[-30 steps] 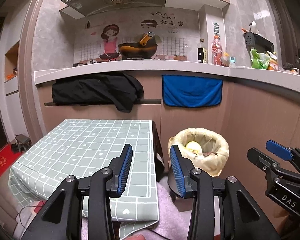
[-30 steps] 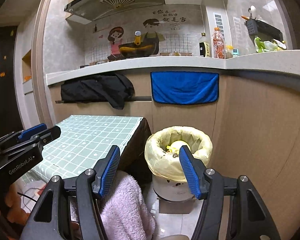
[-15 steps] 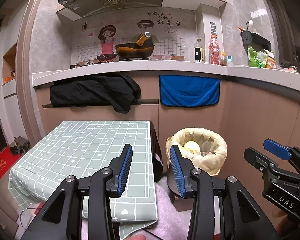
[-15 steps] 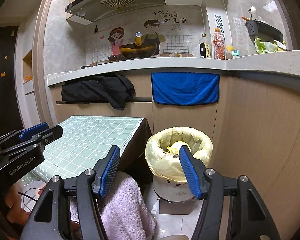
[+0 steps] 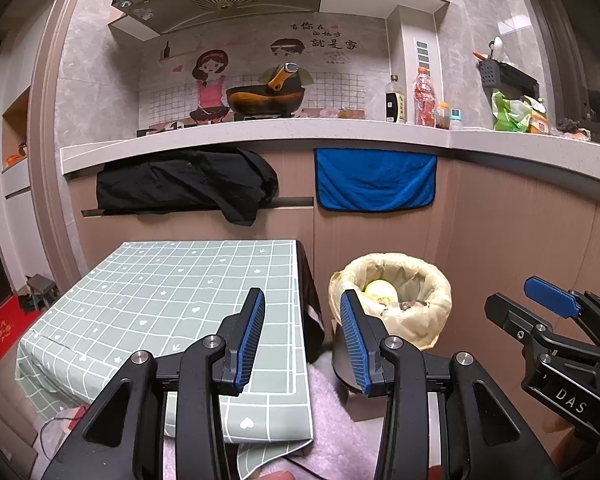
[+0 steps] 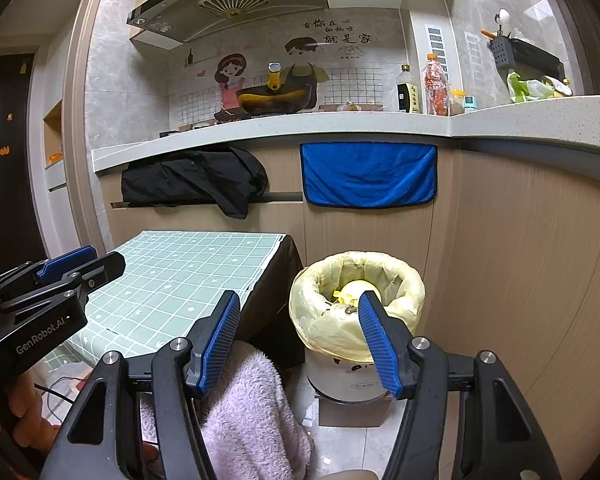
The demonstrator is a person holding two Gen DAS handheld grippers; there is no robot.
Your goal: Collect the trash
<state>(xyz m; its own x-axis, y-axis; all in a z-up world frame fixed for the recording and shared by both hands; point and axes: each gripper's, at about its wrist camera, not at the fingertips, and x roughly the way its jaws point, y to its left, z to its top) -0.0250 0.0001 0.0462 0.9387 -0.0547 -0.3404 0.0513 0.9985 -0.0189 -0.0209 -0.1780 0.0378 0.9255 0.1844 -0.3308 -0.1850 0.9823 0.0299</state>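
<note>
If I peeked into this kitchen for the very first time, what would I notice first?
Probably the bright blue towel hanging on the cabinet front under the counter, and the cartoon couple drawn on the wall behind the stove. Down on the floor beside the checked green tablecloth stands a trash bin lined with a yellow bag, already holding scraps.

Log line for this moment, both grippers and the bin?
left gripper: open, empty | right gripper: open, empty | trash bin: lined, holds trash | table: bare

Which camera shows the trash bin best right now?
The right wrist view: the trash bin sits near centre, liner and white body visible. In the left wrist view, the left gripper hides the bin's base.
</note>
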